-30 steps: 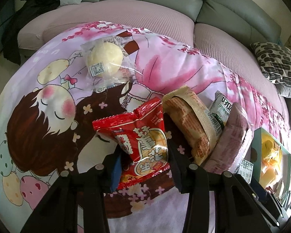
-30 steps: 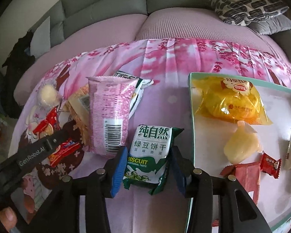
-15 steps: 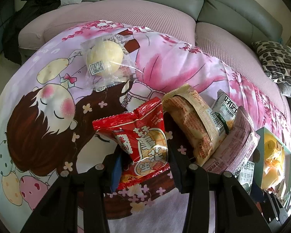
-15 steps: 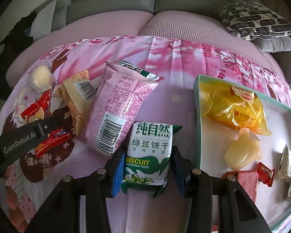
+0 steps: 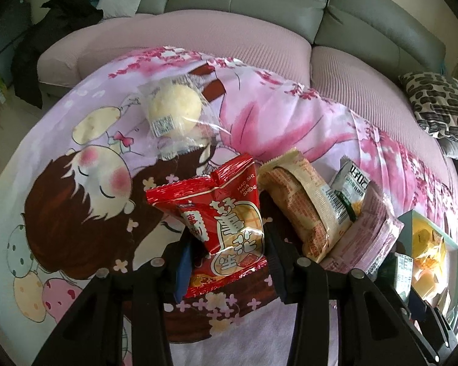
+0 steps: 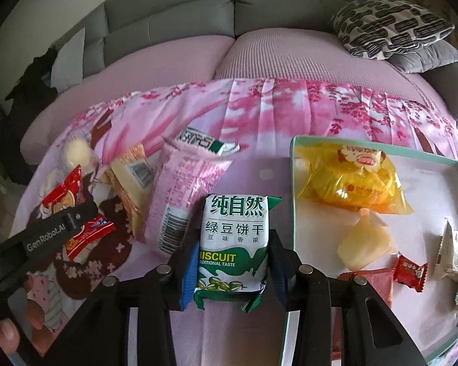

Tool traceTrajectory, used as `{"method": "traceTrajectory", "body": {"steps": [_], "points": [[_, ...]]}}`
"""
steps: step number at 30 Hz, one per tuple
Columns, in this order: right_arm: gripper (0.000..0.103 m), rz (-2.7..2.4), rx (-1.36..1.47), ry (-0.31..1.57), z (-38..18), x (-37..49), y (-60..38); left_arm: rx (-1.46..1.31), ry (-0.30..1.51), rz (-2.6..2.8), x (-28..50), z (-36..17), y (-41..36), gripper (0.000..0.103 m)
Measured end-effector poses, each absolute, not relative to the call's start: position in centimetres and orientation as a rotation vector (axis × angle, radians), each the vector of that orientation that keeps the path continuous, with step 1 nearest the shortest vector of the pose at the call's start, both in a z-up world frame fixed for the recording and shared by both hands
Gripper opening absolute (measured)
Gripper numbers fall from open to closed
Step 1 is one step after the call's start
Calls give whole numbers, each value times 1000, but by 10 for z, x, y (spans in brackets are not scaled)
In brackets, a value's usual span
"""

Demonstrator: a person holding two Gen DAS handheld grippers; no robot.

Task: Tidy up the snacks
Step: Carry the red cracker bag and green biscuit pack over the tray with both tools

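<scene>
Item one: my left tool (image 5: 226,241) is clamping a red peanut packet (image 5: 226,225), its two fingers pressing the packet's sides, low over the cartoon-printed pink cloth (image 5: 76,183) that is covering the tabletop. Item two: my right tool (image 6: 232,262) is gripping a green-and-white biscuit pack (image 6: 233,241) marked BISCUIT, the blue pads closing on both edges; the pack is sitting just left of the tray (image 6: 293,201), not yet inside it. Item three: I am seeing a clear-wrapped round bun (image 5: 174,109) lying alone on the cloth, well beyond the red packet. Item four: a loose heap is lying between the two tools, comprising a tan wafer-style packet (image 5: 305,201), a pink barcode-printed pouch (image 6: 180,195) leaning over it, and a second green-and-white pack (image 6: 204,143) poking out behind the pouch. Item five: the teal-rimmed tray is holding a yellow-wrapped cake (image 6: 351,180), a pale jelly cup (image 6: 363,241), a small red candy (image 6: 409,271), a pink-red sachet (image 6: 372,280) and pale wrapped pieces at the far right edge. Item six: a grey sofa (image 6: 198,21) with a patterned cushion (image 6: 390,24) is standing behind the tabletop. From the right wrist view, the left tool's black arm (image 6: 45,235) is crossing the lower left corner.
</scene>
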State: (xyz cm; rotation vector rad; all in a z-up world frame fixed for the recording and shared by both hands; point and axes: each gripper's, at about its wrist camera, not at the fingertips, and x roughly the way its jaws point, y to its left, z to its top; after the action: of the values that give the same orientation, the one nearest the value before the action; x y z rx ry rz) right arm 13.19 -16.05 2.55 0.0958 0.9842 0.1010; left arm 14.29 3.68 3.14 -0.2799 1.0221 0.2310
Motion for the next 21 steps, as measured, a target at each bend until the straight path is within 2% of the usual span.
{"method": "traceTrajectory", "body": {"steps": [11,21], "points": [[43,121,162,866,70,116,-177,-266,904,223,127,75,33,45],[43,136,191,842,80,111,-186,-235,836,206,118,101,20,45]]}}
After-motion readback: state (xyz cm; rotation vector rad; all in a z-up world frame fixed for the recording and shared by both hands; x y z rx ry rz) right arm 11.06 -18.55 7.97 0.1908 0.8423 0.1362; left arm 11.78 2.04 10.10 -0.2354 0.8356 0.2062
